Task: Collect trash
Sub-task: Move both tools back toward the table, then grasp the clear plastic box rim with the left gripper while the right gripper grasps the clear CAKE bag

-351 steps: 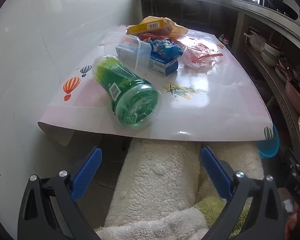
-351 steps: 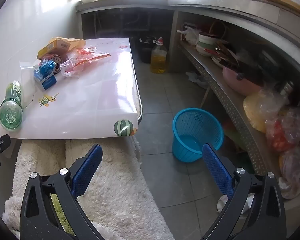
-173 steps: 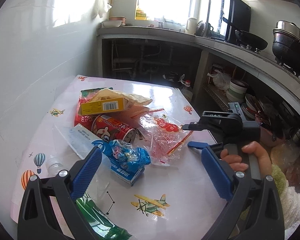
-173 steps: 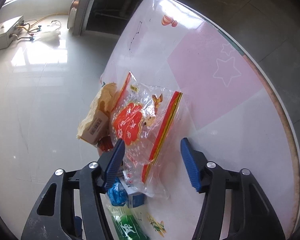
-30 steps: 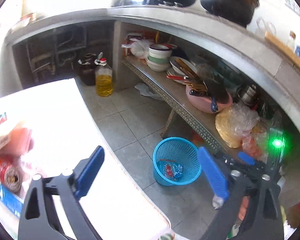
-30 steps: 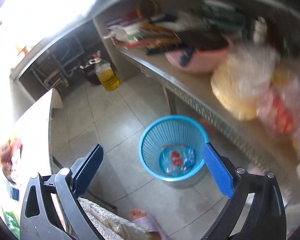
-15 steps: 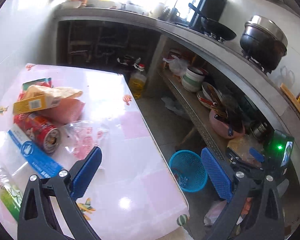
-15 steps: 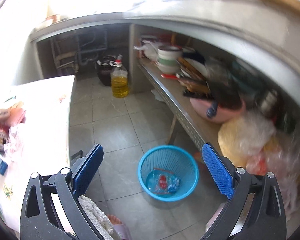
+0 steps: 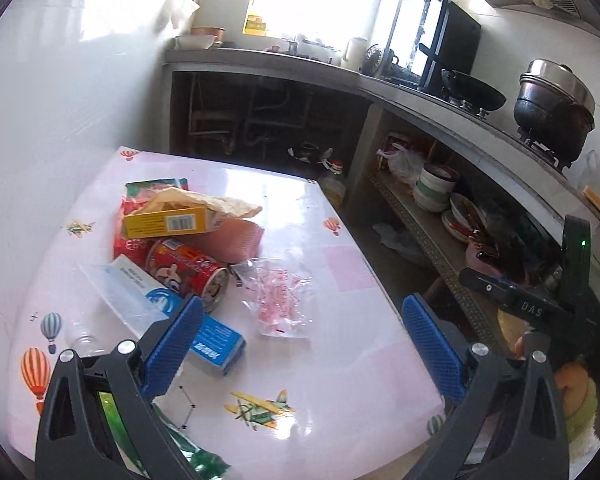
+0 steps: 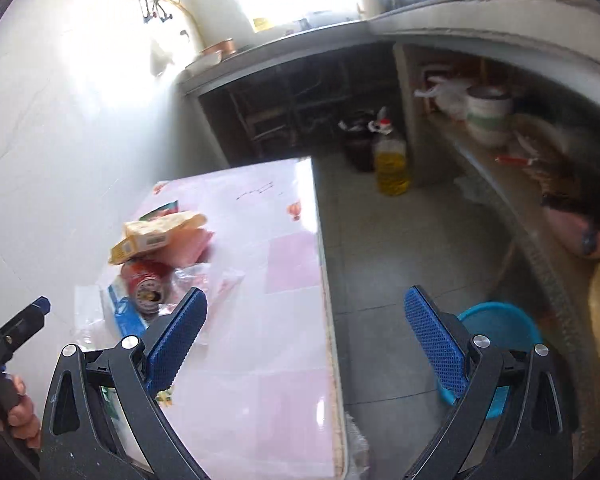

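Trash lies in a heap on the pink table (image 9: 340,368): a yellow box (image 9: 166,222), a red can (image 9: 186,266) on its side, a blue and white carton (image 9: 168,312), a clear plastic wrapper (image 9: 282,298) with red print, and a green bottle (image 9: 108,404) at the near left. My left gripper (image 9: 302,342) hovers open above the table, just short of the wrapper, holding nothing. My right gripper (image 10: 306,332) is open and empty over the table's right edge (image 10: 326,280). The blue bin (image 10: 496,336) stands on the floor to the right.
A white tiled wall (image 9: 60,120) runs along the table's left side. A concrete counter (image 9: 440,100) with pots, and a shelf (image 9: 432,236) of dishes under it, line the right. An oil bottle (image 10: 390,164) stands on the floor beyond the table.
Both grippers have swung left from the blue bin back toward the table. The left one now sits lower and nearer the trash heap. Neither has taken hold of anything.
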A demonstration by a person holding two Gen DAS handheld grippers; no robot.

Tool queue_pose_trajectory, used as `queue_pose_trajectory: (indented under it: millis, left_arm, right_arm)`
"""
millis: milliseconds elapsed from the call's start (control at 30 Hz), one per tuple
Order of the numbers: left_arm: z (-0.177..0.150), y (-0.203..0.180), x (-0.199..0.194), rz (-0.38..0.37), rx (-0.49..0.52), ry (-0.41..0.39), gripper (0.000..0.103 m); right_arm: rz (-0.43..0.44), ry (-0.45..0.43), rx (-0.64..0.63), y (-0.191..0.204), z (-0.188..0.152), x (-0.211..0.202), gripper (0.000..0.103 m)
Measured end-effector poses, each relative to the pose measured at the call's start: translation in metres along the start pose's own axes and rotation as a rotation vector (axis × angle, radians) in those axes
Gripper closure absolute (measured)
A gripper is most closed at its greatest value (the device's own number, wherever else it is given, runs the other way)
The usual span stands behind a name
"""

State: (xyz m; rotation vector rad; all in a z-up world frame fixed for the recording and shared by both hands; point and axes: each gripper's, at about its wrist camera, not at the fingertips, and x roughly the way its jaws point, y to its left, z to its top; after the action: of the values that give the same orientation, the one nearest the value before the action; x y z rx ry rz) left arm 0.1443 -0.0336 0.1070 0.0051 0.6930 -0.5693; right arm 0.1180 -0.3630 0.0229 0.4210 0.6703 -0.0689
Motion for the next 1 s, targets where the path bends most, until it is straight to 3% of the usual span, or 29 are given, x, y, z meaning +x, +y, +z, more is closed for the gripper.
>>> queue_pose_trajectory:
  millis: [200, 333, 467, 600, 767, 1000]
  left_arm:
    - [-0.005, 0.007, 0.006, 0.098, 0.087, -0.005, 0.006]
    - [-0.007, 0.011, 0.011, 0.124, 0.116, -0.014, 0.006]
    - [-0.007, 0.015, 0.014, 0.136, 0.127, -0.026, 0.006]
    - [-0.006, 0.019, 0.013, 0.148, 0.116, -0.037, 0.007]
    - [-0.006, 0.025, 0.007, 0.144, 0.102, -0.058, 0.016]
    - [-0.004, 0.039, 0.006, 0.095, 0.015, -0.048, 0.034]
  right_arm:
    - [0.218, 0.155, 0.078, 0.026, 0.009, 0.048, 0.014]
    - [0.271, 0.263, 0.082, 0.050, 0.009, 0.085, 0.020]
    - [0.280, 0.378, 0.128, 0.061, 0.006, 0.128, 0.033]
    - [0.216, 0.429, 0.131, 0.068, 0.002, 0.159, 0.046]
    - [0.191, 0.489, 0.177, 0.069, -0.006, 0.186, 0.066]
    - [0.169, 0.490, 0.134, 0.082, -0.014, 0.193, 0.100]
